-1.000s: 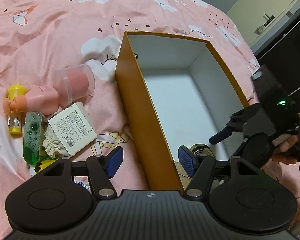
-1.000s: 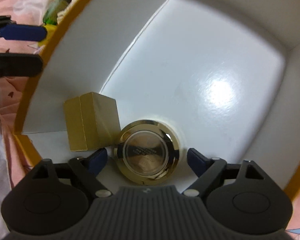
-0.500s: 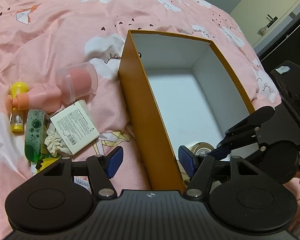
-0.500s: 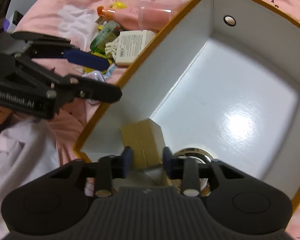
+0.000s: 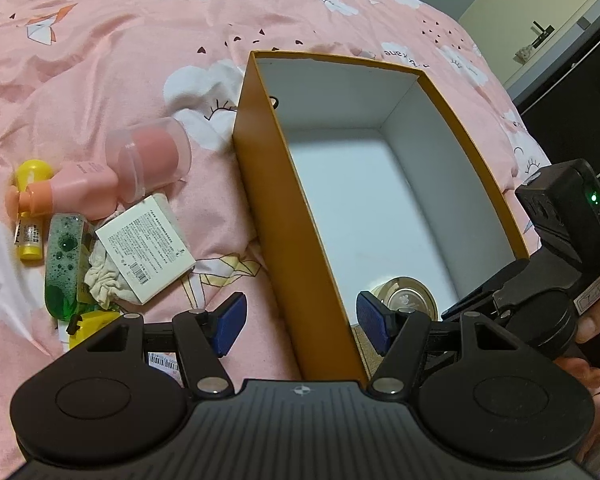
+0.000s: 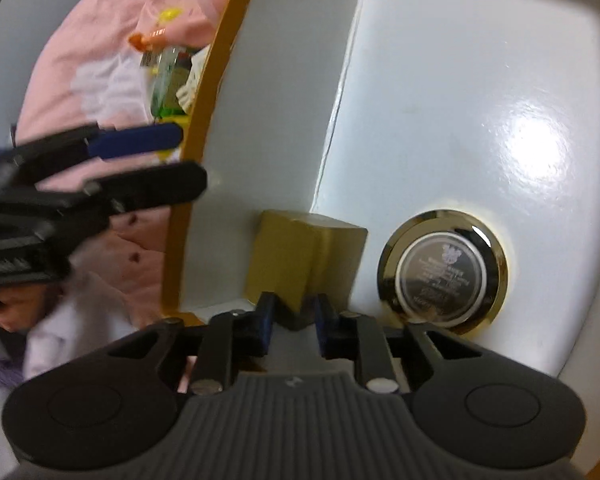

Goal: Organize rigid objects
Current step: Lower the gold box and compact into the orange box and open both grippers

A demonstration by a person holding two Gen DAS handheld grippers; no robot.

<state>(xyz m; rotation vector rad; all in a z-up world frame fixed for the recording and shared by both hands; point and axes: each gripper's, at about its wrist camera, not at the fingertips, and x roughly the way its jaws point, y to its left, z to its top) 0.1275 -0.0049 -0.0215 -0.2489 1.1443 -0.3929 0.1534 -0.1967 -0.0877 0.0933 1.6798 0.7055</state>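
1. Right wrist view: a second ago your right tongs [image 6: 293,322] stood wide around the gold jar [image 6: 442,267]; since then they have drawn nearly closed and now sit at the lower edge of the gold carton [image 6: 304,260], its corner between the pads. You cannot tell whether the pads press it.
2. That camera has rolled, so the box [image 6: 480,92] wall now runs steeply up the picture, and the jar lies right of the tongs, clear of them.
3. Jar and carton rest on the white floor of the box, near its close end, just beside each other.
4. Left wrist view: your left tongs [image 5: 298,324] have not moved. They stand open astride the box's orange wall, gripping nothing, tilted down over the bed [image 5: 100,60].
5. Your right hand [image 5: 588,344] holds its tool at the box's right rim.
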